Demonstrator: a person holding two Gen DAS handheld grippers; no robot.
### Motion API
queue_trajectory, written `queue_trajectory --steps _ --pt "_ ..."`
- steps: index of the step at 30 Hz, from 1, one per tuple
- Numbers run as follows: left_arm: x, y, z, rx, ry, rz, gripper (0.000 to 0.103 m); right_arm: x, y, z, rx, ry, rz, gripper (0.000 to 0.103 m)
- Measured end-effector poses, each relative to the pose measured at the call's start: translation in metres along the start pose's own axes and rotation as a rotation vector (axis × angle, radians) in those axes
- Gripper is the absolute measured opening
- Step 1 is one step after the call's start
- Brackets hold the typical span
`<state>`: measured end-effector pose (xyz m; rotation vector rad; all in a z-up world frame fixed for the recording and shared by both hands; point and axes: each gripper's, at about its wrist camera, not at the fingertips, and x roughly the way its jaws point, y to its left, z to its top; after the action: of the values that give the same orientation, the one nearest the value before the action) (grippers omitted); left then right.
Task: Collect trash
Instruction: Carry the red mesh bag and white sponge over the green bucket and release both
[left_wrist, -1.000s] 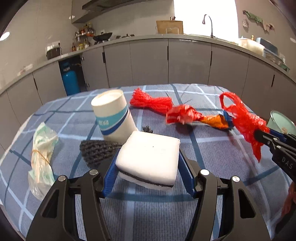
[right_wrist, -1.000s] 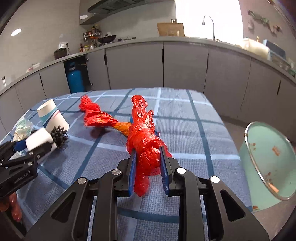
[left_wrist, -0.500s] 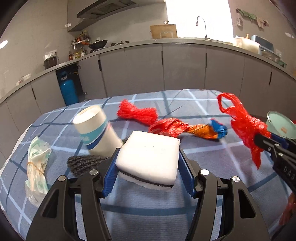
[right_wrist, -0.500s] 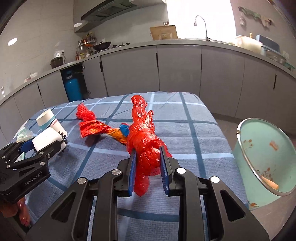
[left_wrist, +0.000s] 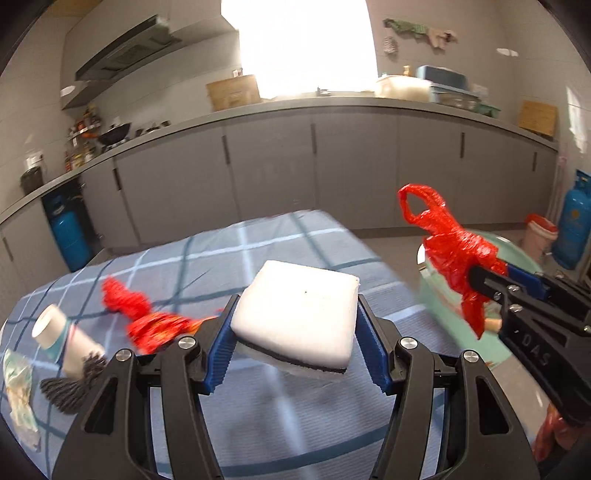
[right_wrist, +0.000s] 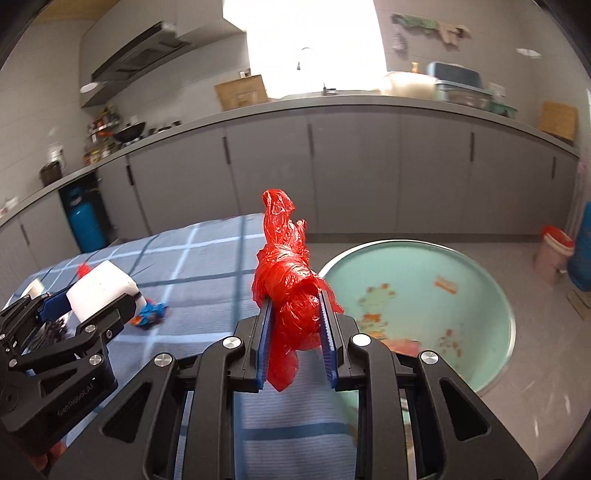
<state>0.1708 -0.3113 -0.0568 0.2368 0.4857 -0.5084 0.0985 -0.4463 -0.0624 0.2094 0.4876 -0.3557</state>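
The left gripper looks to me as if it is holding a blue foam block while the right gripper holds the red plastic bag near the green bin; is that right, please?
Not quite: the foam block held by the left gripper is white with a dark bottom layer, as the left wrist view shows. Only the finger pads are blue. The right gripper does hold the red plastic bag near the green bin.

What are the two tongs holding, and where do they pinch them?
The left tongs pinch a white square foam pad by its two sides. The right tongs pinch a crumpled red plastic bag near its lower middle.
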Motion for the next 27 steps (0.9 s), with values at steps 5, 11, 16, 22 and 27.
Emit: queue_trajectory --steps 5,11,16,22,27 --pt "0.005 -0.049 0.019 0.058 -0.029 -0.087 0.06 -0.003 -0.039 0.003 0.077 -0.002 -0.076 0.025" --pt "0.022 -0.092 0.031 0.105 -0.031 -0.146 0.06 -0.003 -0.074 0.002 0.122 0.009 -0.161 0.025" --pt "0.044 -0.115 0.036 0.127 -0.002 -0.174 0.06 0.003 -0.1 -0.002 0.169 0.033 -0.203 0.026" --pt "0.074 -0.14 0.037 0.165 0.051 -0.182 0.062 0.017 -0.115 -0.009 0.187 0.077 -0.219 0.029" --pt "0.089 -0.143 0.036 0.162 0.051 -0.102 0.089 0.02 -0.126 -0.012 0.23 0.073 -0.255 0.043"
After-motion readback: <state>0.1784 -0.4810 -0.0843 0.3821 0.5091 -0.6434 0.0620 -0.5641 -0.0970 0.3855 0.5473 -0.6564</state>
